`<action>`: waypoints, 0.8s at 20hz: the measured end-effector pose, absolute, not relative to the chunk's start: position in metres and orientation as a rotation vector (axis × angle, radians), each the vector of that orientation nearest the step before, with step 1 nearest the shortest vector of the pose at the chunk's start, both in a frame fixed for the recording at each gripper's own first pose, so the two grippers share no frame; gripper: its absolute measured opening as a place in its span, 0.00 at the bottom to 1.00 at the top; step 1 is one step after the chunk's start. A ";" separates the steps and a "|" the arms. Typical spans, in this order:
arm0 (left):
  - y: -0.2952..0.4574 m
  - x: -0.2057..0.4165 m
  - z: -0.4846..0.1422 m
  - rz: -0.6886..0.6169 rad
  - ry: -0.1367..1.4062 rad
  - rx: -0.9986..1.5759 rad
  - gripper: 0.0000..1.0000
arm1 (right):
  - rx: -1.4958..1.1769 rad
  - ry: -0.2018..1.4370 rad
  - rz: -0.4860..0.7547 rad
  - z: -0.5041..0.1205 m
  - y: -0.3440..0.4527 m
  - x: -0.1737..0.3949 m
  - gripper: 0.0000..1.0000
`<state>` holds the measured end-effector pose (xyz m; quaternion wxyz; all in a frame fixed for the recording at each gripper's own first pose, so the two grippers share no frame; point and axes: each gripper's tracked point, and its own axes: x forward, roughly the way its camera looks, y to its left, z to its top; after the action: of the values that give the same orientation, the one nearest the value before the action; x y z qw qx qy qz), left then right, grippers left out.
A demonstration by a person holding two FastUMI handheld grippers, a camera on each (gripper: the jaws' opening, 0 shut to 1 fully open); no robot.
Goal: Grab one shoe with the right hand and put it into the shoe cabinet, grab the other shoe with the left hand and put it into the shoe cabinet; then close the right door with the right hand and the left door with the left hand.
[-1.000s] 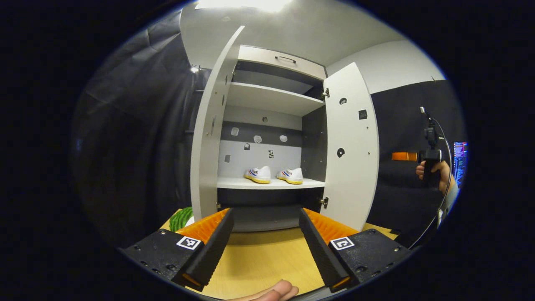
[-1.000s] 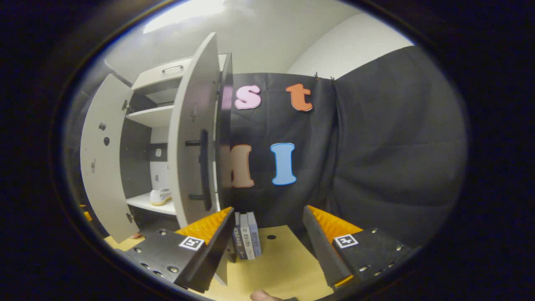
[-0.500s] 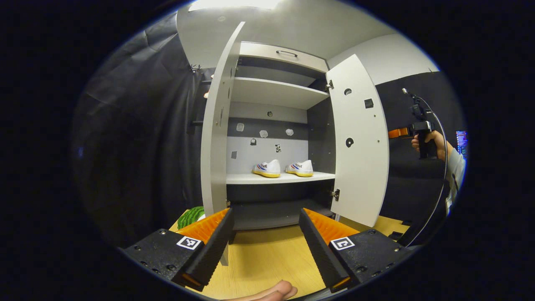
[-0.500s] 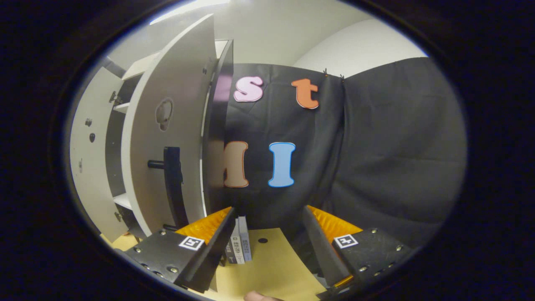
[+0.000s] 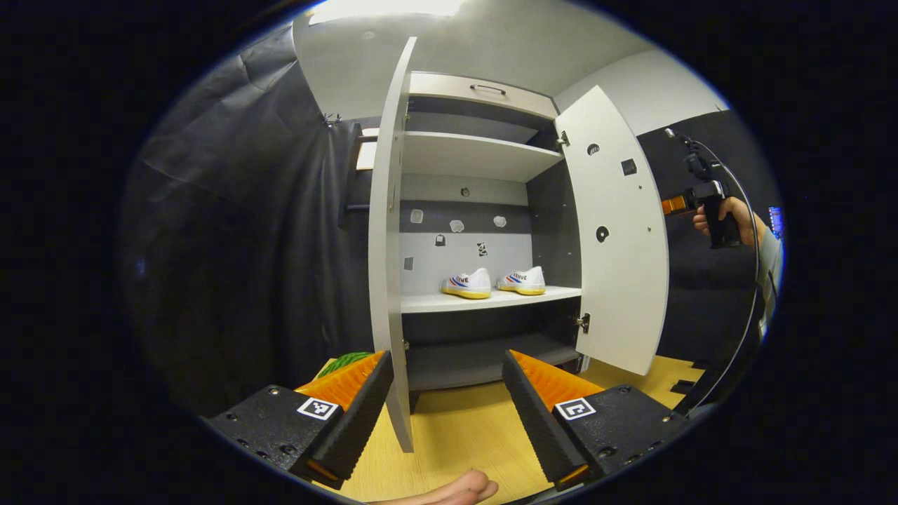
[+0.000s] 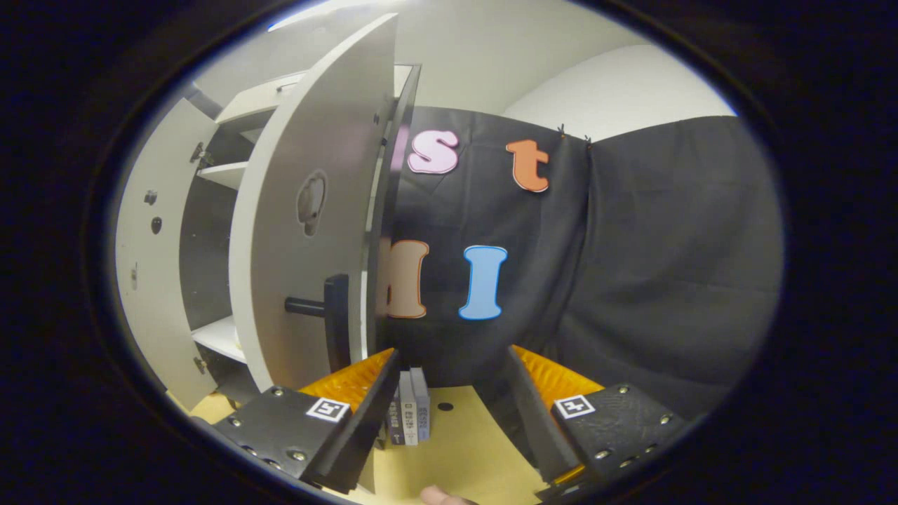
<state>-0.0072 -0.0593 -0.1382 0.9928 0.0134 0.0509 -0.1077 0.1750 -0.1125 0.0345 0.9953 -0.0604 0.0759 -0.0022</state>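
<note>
Each gripper carries 2 black screw-studded blocks with square black-and-white markers and ribbed fingers.

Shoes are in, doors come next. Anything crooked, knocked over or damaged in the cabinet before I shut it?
Nothing stands out. Both shoes sit upright, side by side, on the lower shelf. The left door and right door hang open, with no visible damage.
</note>
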 end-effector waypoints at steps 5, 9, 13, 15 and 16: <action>-0.062 -0.012 -0.133 -0.246 0.105 0.004 0.96 | -0.090 0.157 0.057 0.033 -0.075 0.168 0.91; -0.063 -0.013 -0.131 -0.250 0.102 0.008 0.96 | -0.101 0.157 0.096 0.031 -0.041 0.167 0.88; -0.064 -0.013 -0.129 -0.252 0.098 -0.028 0.96 | -0.116 0.149 0.114 0.027 0.001 0.169 0.91; -0.064 -0.014 -0.128 -0.249 0.100 -0.049 0.96 | -0.123 0.154 0.122 0.023 0.029 0.173 0.91; -0.065 -0.013 -0.127 -0.243 0.097 -0.052 0.96 | -0.125 0.152 0.136 0.019 0.047 0.175 0.91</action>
<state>-0.0135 -0.0645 -0.1274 0.9911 -0.0258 0.0482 -0.1211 0.1752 0.0469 0.0190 0.9929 -0.0622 0.0757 0.0681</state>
